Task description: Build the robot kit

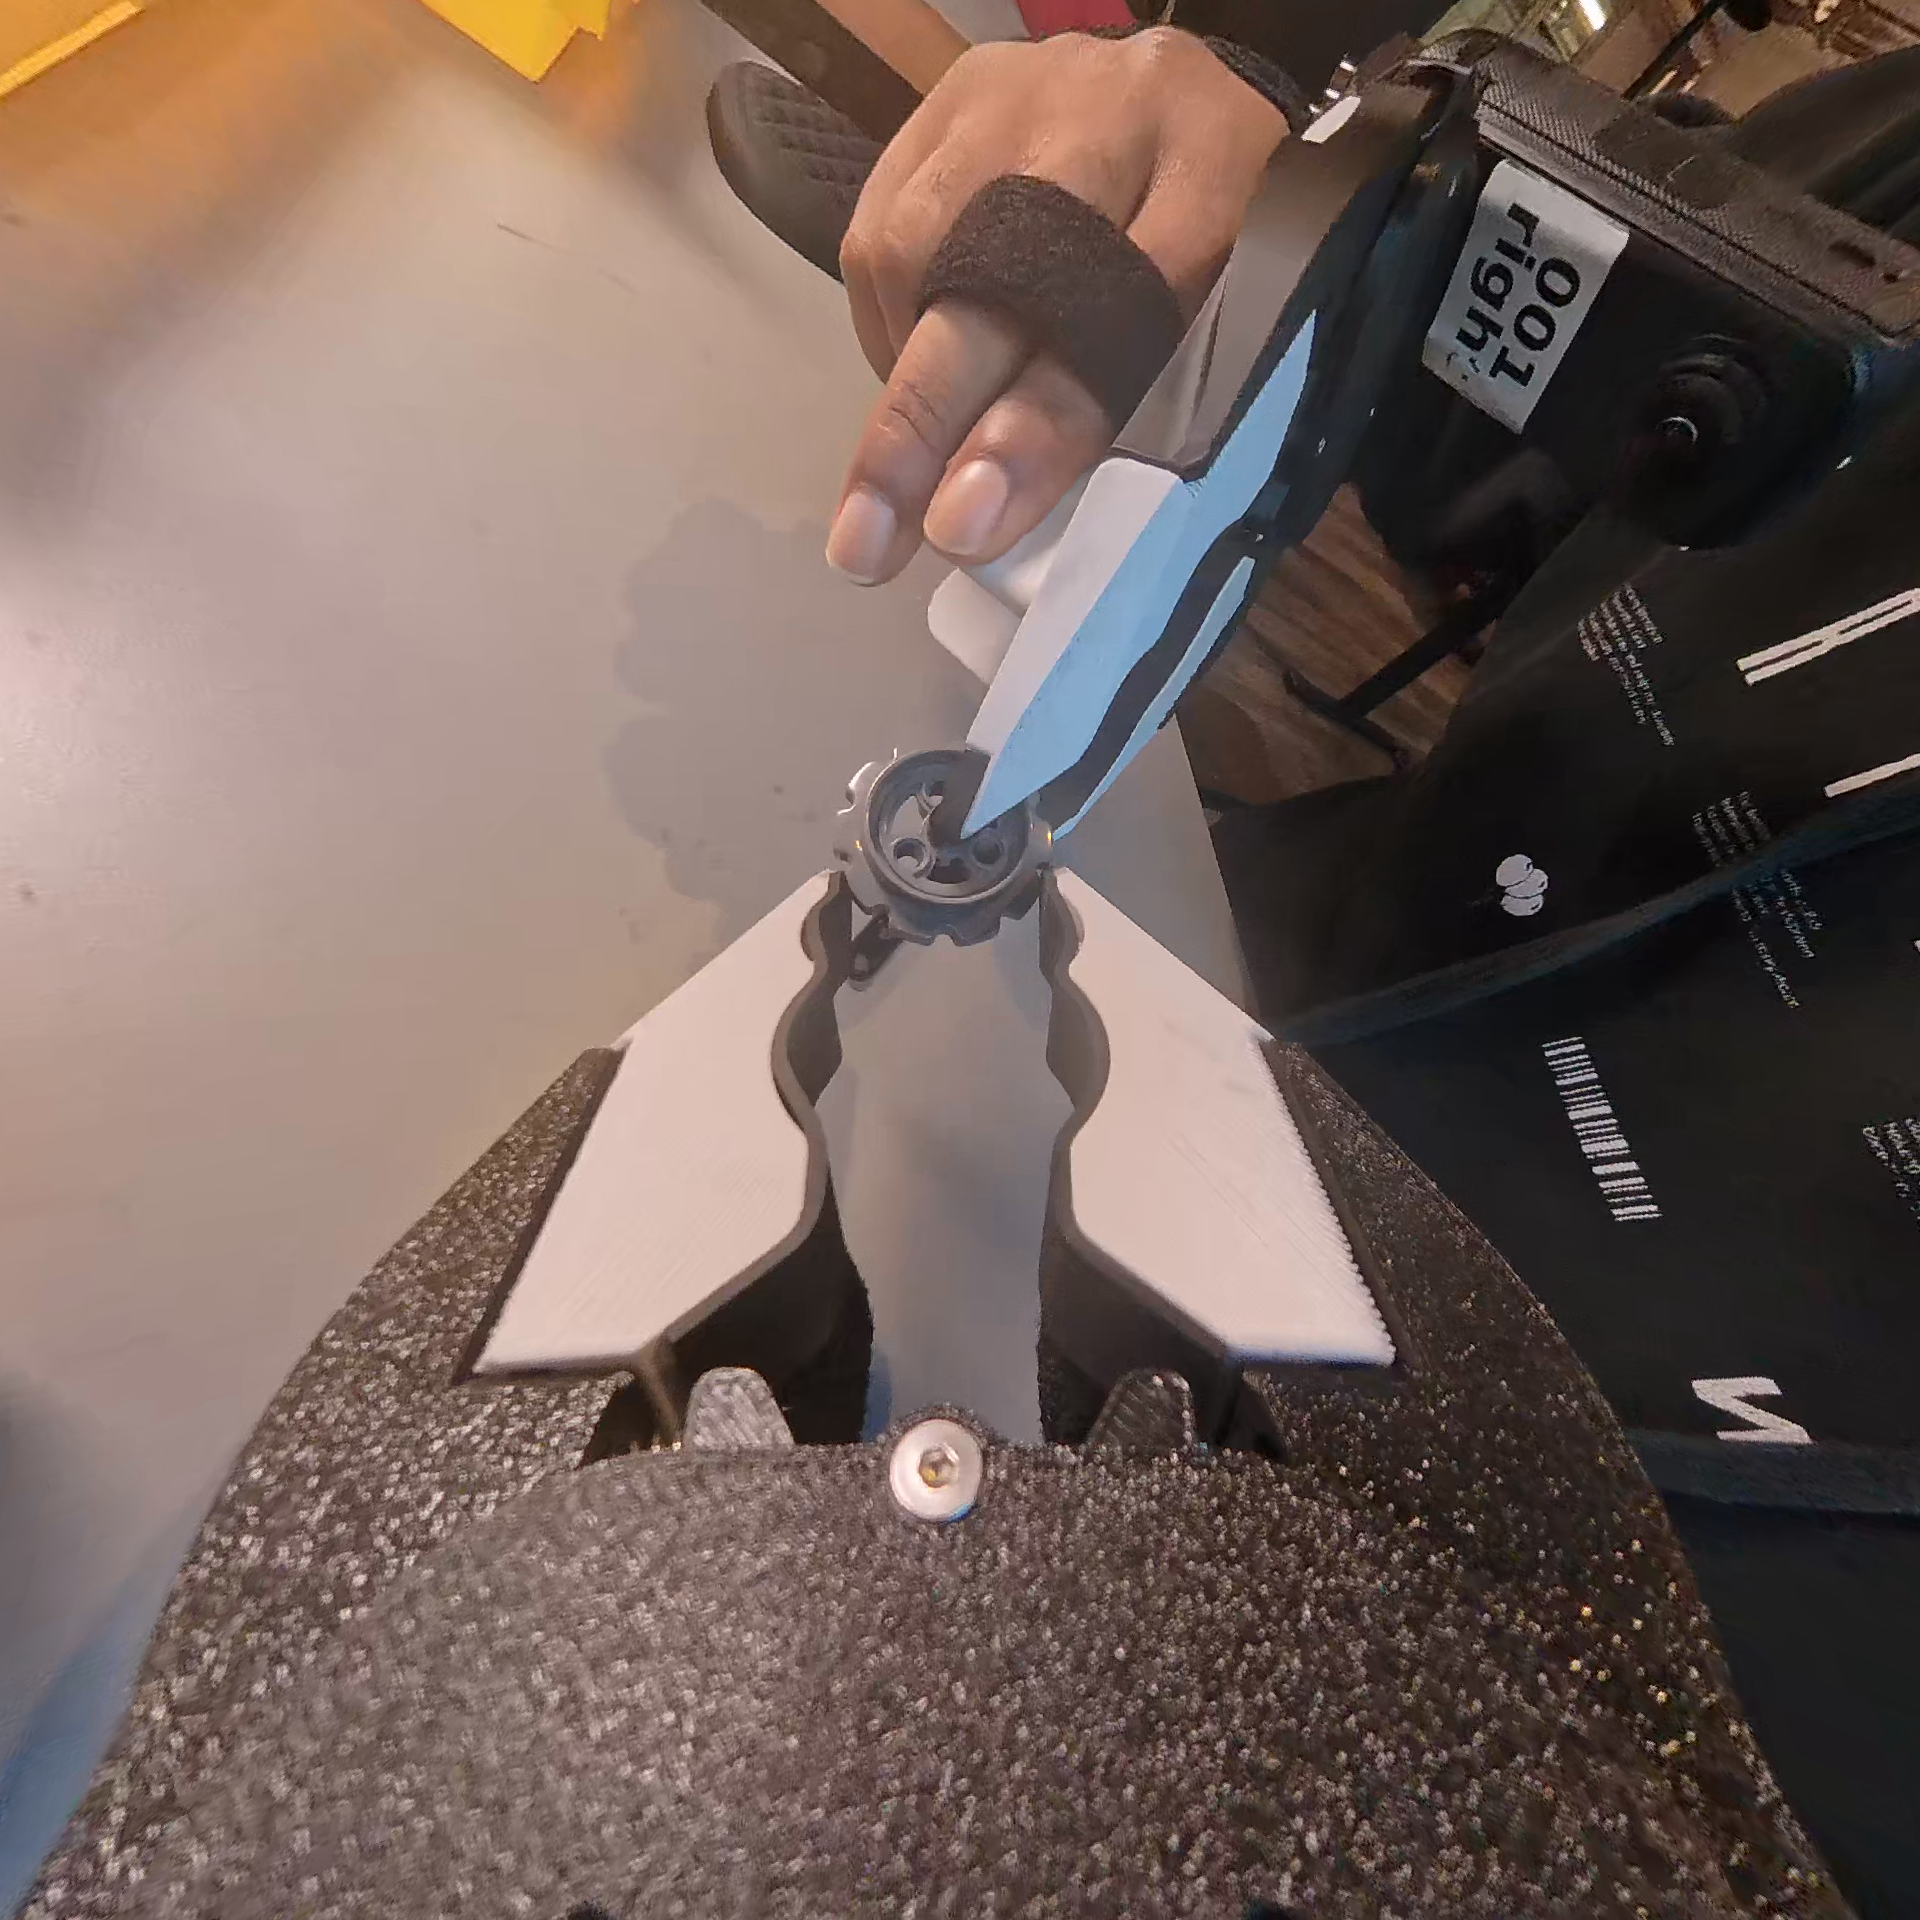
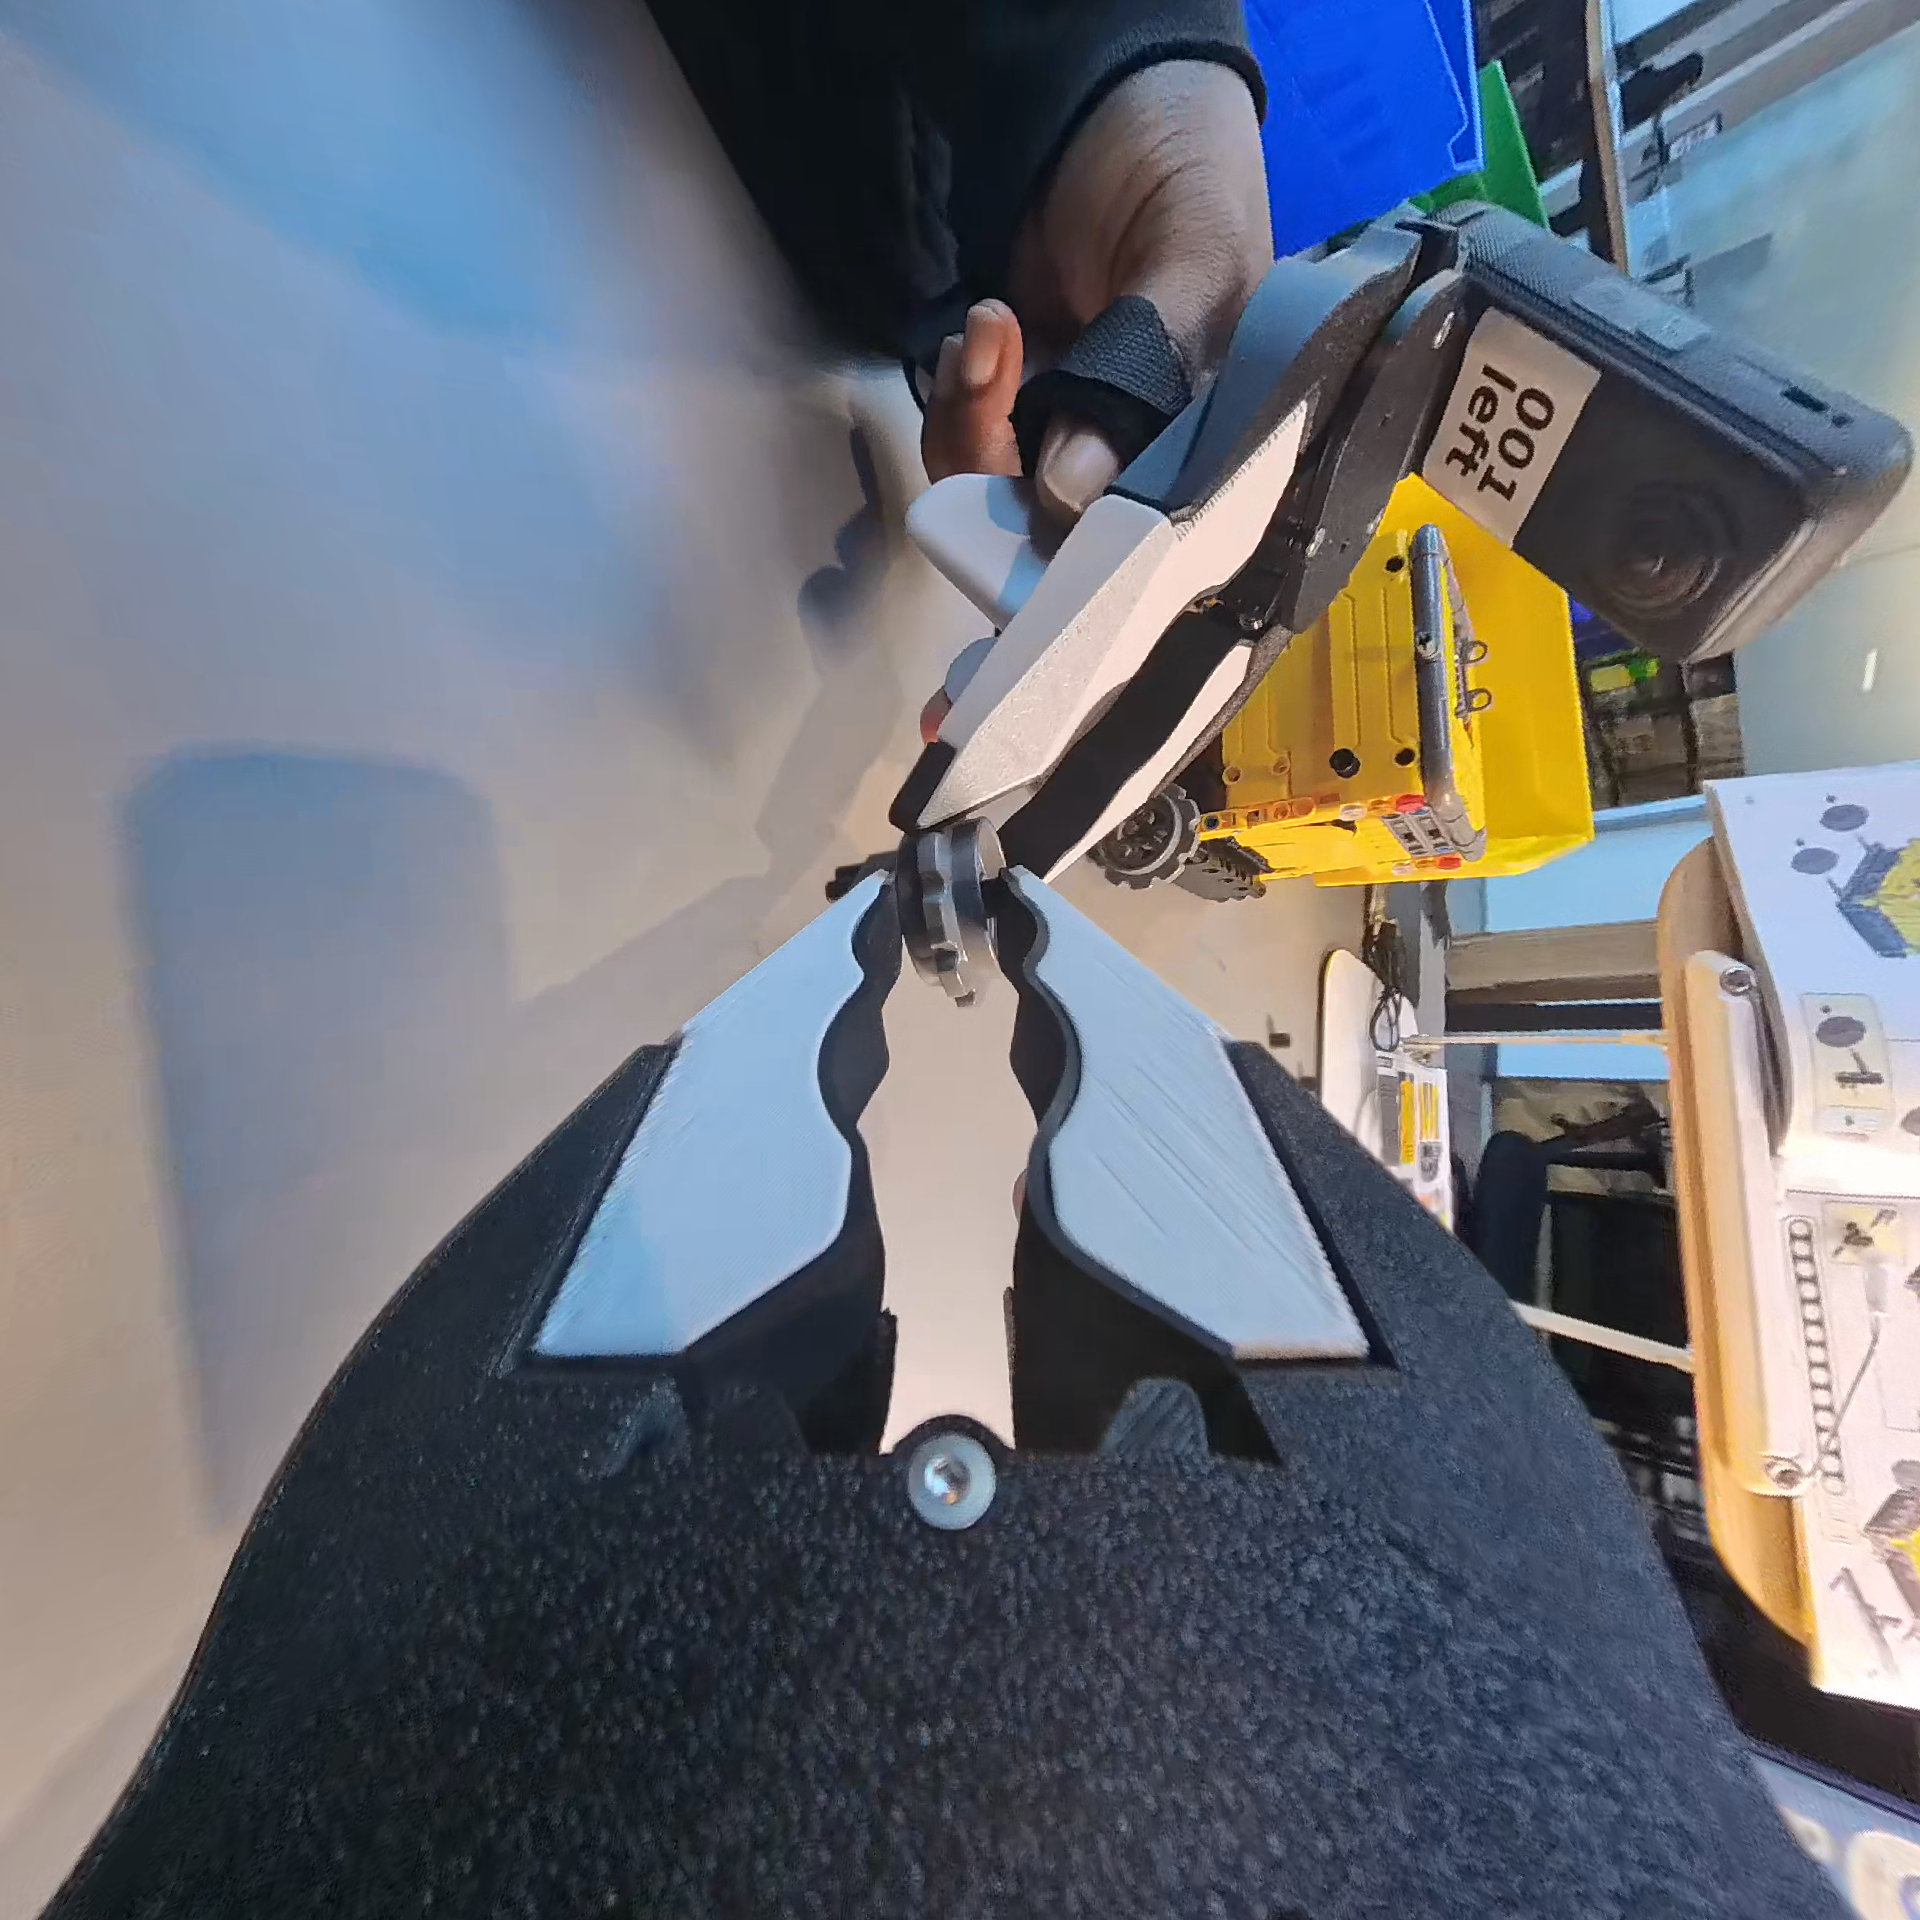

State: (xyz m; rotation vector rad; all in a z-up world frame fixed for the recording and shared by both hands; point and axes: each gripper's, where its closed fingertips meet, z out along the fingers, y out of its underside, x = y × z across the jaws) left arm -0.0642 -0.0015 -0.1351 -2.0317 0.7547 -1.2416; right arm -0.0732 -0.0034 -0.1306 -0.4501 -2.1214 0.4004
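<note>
Left gripper (image 1: 940,902) clenched a small grey gear wheel (image 1: 943,868) — right gripper (image 2: 951,896) pinched it too, both clamped, wheel off the table (image 1: 312,727).

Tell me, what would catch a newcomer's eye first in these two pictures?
Right at the middle, a small dark toothed wheel is pinched between the pale fingers of the left gripper, while the right gripper pokes its tips into the wheel's hub from above. Behind them in the right wrist view sits a bright yellow brick-built model, with an open instruction booklet at the right edge.
</note>
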